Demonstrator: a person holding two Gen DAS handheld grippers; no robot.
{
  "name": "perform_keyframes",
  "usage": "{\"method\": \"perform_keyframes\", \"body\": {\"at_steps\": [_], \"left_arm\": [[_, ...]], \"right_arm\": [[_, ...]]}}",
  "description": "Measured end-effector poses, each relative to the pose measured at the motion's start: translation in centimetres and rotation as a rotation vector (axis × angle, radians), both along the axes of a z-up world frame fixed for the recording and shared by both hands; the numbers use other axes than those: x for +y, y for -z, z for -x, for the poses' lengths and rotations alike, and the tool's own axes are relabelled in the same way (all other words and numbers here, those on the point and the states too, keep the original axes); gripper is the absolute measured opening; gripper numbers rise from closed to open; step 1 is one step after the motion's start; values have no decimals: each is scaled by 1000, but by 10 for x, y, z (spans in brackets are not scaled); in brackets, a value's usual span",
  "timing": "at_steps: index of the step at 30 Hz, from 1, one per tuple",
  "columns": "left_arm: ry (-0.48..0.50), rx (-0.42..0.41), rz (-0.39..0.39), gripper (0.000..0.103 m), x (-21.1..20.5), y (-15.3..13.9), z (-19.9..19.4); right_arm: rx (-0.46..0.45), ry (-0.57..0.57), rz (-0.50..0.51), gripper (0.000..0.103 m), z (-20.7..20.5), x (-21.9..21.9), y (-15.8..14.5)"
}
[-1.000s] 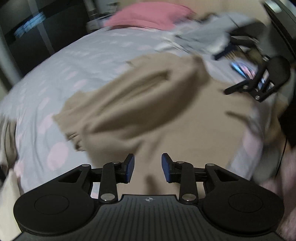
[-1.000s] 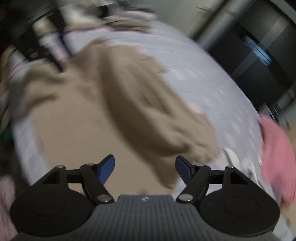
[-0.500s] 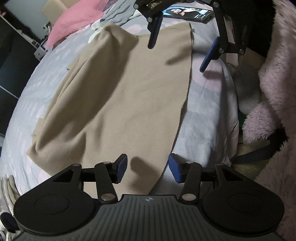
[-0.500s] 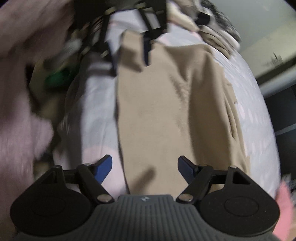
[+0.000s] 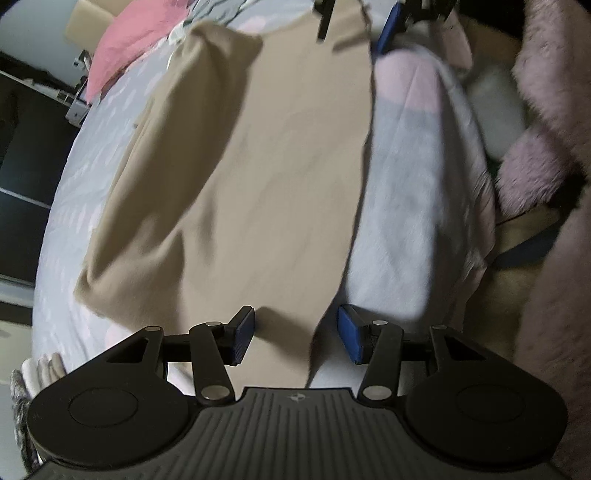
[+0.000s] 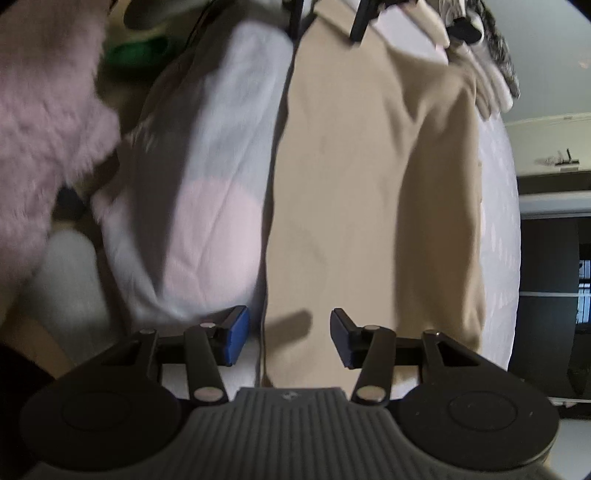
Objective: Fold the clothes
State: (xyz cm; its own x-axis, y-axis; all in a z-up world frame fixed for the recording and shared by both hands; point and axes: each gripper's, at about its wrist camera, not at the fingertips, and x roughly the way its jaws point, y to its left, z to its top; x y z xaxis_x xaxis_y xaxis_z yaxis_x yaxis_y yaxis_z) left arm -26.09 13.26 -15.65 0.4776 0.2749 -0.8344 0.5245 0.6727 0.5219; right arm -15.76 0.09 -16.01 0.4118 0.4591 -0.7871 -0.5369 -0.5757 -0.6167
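A beige garment (image 5: pixel 280 177) lies spread along the near edge of a bed, one side folded over on itself; the right wrist view shows the same beige garment (image 6: pixel 354 192). My left gripper (image 5: pixel 295 334) is open just above one end of the cloth's hem, the edge running between its blue pads. My right gripper (image 6: pixel 284 334) is open over the opposite end, the hem edge between its fingers too. Each gripper shows at the top of the other's view: right gripper (image 5: pixel 354 22), left gripper (image 6: pixel 327 18). Neither holds the cloth.
The bed has a pale grey sheet with pink dots (image 5: pixel 406 177). A pink pillow (image 5: pixel 136 40) lies at the far end. A fluffy pink sleeve (image 6: pixel 40 110) is beside the bed edge. Folded light clothes (image 6: pixel 487 77) sit past the garment. Dark furniture (image 6: pixel 550 277) stands beyond the bed.
Both grippers have dropped closer to the garment's hem, at opposite ends, and the views swung from across the bed to along the hem. The left jaws have widened.
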Motion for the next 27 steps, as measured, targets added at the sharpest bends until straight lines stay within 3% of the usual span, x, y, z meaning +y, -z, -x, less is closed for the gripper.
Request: {"method": "perform_keyframes", "body": {"at_steps": [5,7,8,9,10,11,13,16,23,27], "left_arm": [[-109,-4,-73,44,14,3,-7],[-118,-6,-89,35,17,3,-6],[-121,-7,-99,23,18,3,-6],[-132,-6,-98,13,19,3,-7],[-153,-6,-73,11,23,0,-9],[-173,-5,-48,6,26,-2,-11],[-227,-27,5,4,35,-11,-14],[-324,-97,94,3,50,-30,-21],[-566,-431,345,3,94,-109,-23],[-587,-595,435,3,105,-151,-16]], "right_arm": [[-49,24,9,50,-5,2,3],[-68,34,12,49,-7,2,4],[-78,38,14,47,-8,3,5],[-87,43,15,35,-9,3,5],[-97,48,17,10,-10,3,6],[-107,53,19,3,-11,3,6],[-116,77,-4,4,-14,5,3],[-102,152,-112,4,-22,12,-12],[-173,305,-465,4,-44,24,-77],[-180,385,-682,4,-48,19,-123]]}}
